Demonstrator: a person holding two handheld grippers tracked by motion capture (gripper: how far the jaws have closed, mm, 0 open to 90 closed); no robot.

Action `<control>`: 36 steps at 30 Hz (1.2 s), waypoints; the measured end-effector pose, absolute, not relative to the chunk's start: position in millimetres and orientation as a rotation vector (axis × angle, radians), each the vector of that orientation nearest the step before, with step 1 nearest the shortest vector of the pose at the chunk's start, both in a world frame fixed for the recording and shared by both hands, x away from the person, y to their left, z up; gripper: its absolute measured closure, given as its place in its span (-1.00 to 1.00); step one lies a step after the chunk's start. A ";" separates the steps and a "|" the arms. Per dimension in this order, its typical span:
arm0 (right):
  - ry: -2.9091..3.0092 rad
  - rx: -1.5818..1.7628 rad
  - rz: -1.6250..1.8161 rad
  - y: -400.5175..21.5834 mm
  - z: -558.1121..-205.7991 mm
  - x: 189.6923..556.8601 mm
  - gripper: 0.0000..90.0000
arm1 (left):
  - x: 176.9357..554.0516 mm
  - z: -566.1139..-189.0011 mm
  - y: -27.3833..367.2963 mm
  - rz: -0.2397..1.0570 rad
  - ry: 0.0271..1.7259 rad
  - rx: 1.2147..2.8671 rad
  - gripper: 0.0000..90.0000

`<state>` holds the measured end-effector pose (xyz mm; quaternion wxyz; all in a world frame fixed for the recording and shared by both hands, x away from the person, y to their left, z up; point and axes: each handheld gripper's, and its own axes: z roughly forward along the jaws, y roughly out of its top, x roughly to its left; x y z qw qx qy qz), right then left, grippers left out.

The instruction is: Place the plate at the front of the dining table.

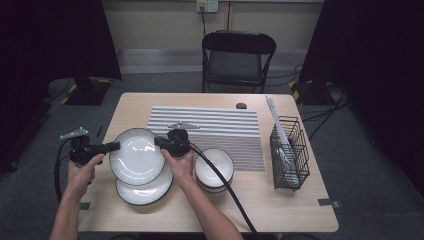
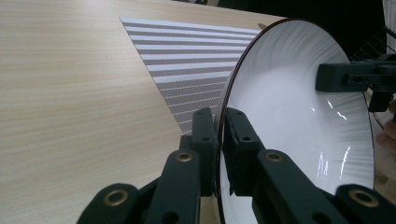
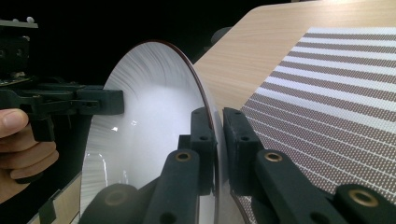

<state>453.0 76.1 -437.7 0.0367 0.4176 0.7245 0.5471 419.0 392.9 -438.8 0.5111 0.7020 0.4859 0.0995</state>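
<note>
White glazed ceramic plate with a dark rim [image 1: 134,156] — stiff, slick, breakable. I have my left gripper [image 1: 114,146] and right gripper [image 1: 161,141] clamped on opposite rim edges — the soundest hold, I judge.

Striped mat [image 1: 210,131], stacked bowls [image 1: 214,170], wire basket [image 1: 289,152] on table [image 1: 280,205]; folding chair [image 1: 237,60] behind.
</note>
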 end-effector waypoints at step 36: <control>2.212 1.171 1.620 67.7 -372.4 458.0 0.86 | 424.9 -390.3 379.0 0.308 1.104 1.653 0.86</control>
